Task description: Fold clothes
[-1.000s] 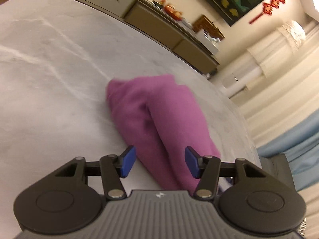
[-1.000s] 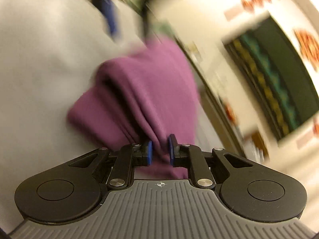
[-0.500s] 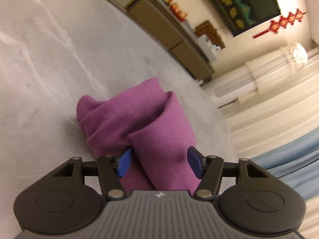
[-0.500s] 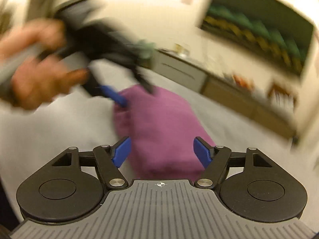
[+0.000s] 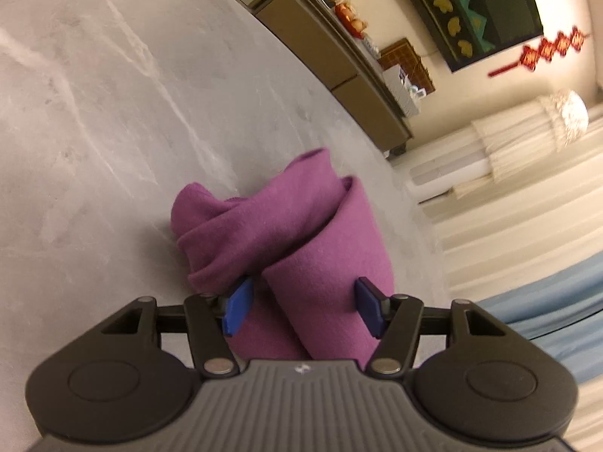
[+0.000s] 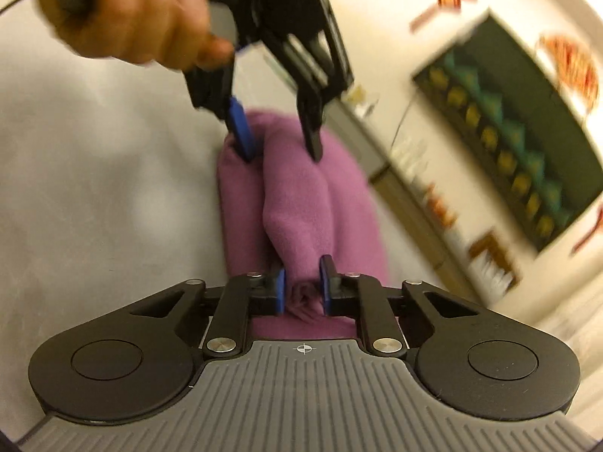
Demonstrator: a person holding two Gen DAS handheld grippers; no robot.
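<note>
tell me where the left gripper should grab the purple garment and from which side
Grip the raised rolled fold of the purple garment that already sits between the open left gripper pads, coming straight in from its near end. That fold stands up as a thick ridge along the gripper's line, so closing there should catch it. The right gripper already pinches the opposite end.

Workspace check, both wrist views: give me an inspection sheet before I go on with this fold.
Surface: grey marbled tabletop, bare around the cloth.
Job's things: purple garment, bunched in thick rolled folds.
Clutter: nothing seen on the table.
Grippers: left gripper open, straddling one fold; right gripper shut on a fold at the opposite end.
Cables: thin dark cable at the frame edge, blurred.
Surroundings: sideboard, red hanging ornament, pale curtains.
</note>
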